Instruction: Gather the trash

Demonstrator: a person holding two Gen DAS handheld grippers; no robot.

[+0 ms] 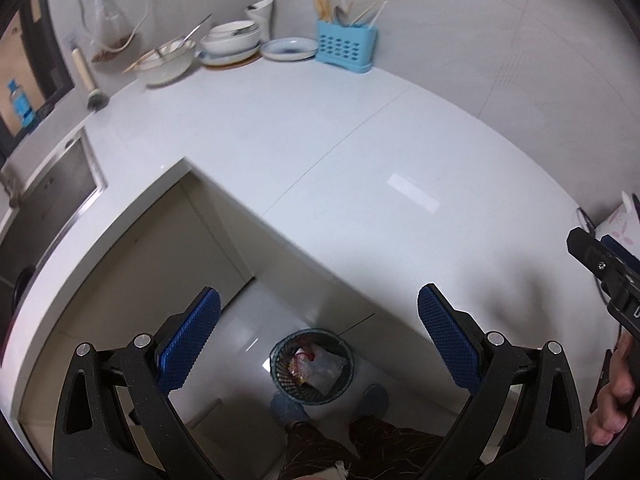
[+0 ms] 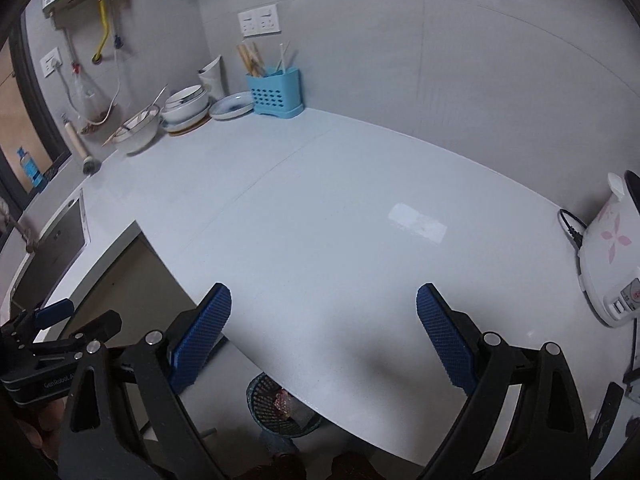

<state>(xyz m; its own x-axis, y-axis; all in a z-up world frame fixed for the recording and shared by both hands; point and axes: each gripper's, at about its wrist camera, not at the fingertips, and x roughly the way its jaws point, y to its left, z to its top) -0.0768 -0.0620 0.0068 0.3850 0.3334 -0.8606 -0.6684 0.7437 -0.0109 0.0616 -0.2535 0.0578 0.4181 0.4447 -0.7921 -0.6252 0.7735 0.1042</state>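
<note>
A dark mesh waste bin [image 1: 312, 366] stands on the floor below the counter edge, with crumpled plastic wrappers [image 1: 314, 368] inside it. My left gripper [image 1: 318, 330] hangs open high above the bin, nothing between its blue pads. In the right wrist view the bin [image 2: 280, 406] peeks out from under the white countertop [image 2: 320, 208], and my right gripper [image 2: 324, 336] is open over the counter's front part, holding nothing. The right gripper [image 1: 608, 276] also shows at the right edge of the left wrist view, held by a hand [image 1: 612, 396].
Bowls and plates [image 1: 228, 44] and a blue utensil holder [image 1: 346, 46] stand at the counter's far corner. A sink [image 1: 48, 196] lies at left, a rice cooker [image 2: 612, 256] at right. The person's feet [image 1: 332, 404] stand beside the bin.
</note>
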